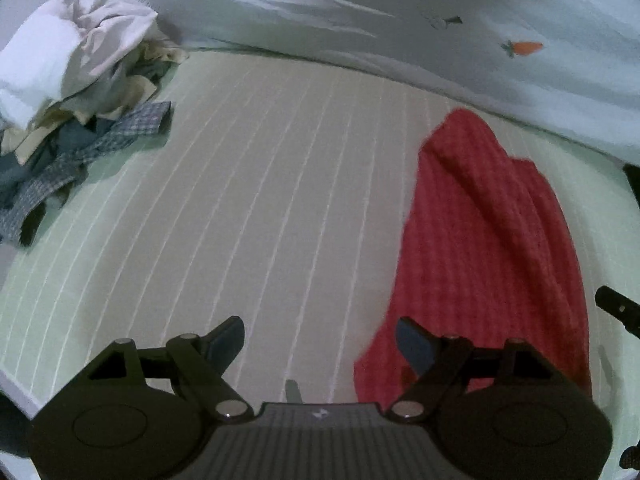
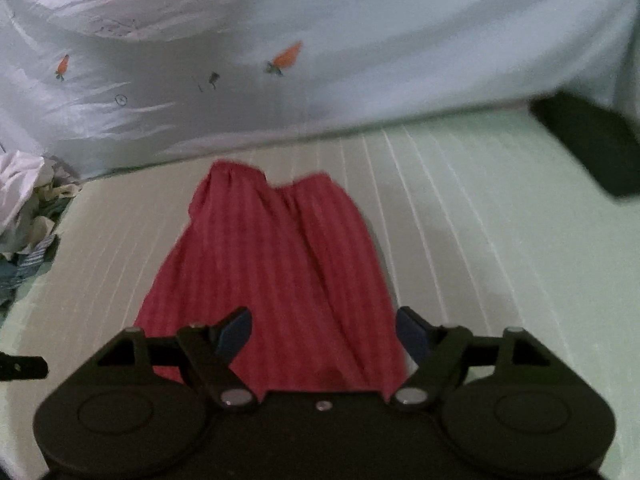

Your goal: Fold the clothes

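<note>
A red ribbed knit garment (image 1: 488,240) lies bunched lengthwise on the pale green striped mattress (image 1: 260,200). It also shows in the right wrist view (image 2: 276,264), running from between the fingers toward the back. My left gripper (image 1: 320,340) is open and empty over bare mattress, its right finger at the garment's near left edge. My right gripper (image 2: 324,332) is open, with the garment's near end lying between and under its fingers.
A pile of crumpled clothes (image 1: 68,92), white, cream and blue checked, sits at the far left, also seen in the right wrist view (image 2: 28,216). A light blue sheet with carrot prints (image 2: 320,52) hangs along the back. A dark object (image 2: 592,144) lies at the far right.
</note>
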The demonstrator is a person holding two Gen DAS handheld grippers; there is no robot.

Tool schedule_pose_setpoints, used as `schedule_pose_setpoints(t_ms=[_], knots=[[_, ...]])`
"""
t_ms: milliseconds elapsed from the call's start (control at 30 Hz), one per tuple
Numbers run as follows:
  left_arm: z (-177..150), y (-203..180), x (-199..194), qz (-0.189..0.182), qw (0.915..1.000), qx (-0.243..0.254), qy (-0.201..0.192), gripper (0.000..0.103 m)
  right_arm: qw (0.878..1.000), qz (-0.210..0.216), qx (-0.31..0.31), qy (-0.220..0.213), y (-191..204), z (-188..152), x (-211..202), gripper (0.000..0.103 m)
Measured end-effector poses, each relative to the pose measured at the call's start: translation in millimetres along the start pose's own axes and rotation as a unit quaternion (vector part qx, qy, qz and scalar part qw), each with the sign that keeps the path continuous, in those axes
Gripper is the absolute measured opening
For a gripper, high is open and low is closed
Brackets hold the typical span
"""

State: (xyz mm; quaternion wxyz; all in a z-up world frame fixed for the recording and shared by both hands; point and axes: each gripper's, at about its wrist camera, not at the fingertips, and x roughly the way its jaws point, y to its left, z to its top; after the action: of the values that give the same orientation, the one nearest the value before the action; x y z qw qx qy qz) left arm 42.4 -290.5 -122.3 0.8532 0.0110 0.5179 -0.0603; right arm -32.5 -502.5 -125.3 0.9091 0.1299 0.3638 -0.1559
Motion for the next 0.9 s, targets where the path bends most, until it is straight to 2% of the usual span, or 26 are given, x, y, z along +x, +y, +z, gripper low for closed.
schedule_pose_setpoints(t_ms=[67, 133, 167, 200, 533, 567, 633, 700, 767, 900], knots=[[16.1, 0.3, 12.0, -0.003, 1.0000, 0.001, 0.001, 0.083, 1.000, -0.003, -0.008, -0.011, 5.2, 12.3, 10.0, 0.080], [31.3, -2.3, 24.2, -0.009, 0.9999, 0.013, 0.001, 0.083, 1.000, -0.006, -0.013, -0.021, 10.1, 24.3, 20.8, 0.085], [38.7, -3.2, 30.4, -0.012, 0.9998, 0.019, 0.001, 0.083, 1.000, -0.005, -0.014, -0.026, 14.0, 29.5, 27.1, 0.097], [45.9, -4.5, 36.7, -0.015, 0.9996, 0.023, 0.003, 0.083, 0.999, -0.004, -0.015, -0.030, 17.4, 34.7, 34.7, 0.103], [97.6, -23.0, 99.8, -0.026, 0.9979, 0.053, 0.026, 0.085, 0.999, -0.018, -0.033, -0.002, 45.1, 65.6, 100.6, 0.103], [100.3, -23.9, 104.2, -0.027, 0.9978, 0.053, 0.028, 0.085, 0.999, -0.019, -0.032, 0.001, 45.9, 67.0, 106.2, 0.100], [104.1, -25.9, 111.4, -0.029, 0.9976, 0.054, 0.032, 0.085, 0.999, -0.022, -0.029, 0.006, 47.6, 69.9, 117.2, 0.085], [106.4, -28.3, 117.4, -0.030, 0.9973, 0.057, 0.035, 0.085, 0.999, -0.025, -0.026, 0.011, 49.4, 72.7, 128.3, 0.061], [107.2, -30.3, 122.1, -0.034, 0.9968, 0.061, 0.039, 0.085, 0.999, -0.016, -0.028, 0.023, 50.9, 73.2, 139.1, 0.050], [107.2, -34.2, 129.5, -0.038, 0.9960, 0.066, 0.047, 0.085, 0.997, 0.003, -0.049, 0.055, 55.4, 64.5, 155.7, 0.041]])
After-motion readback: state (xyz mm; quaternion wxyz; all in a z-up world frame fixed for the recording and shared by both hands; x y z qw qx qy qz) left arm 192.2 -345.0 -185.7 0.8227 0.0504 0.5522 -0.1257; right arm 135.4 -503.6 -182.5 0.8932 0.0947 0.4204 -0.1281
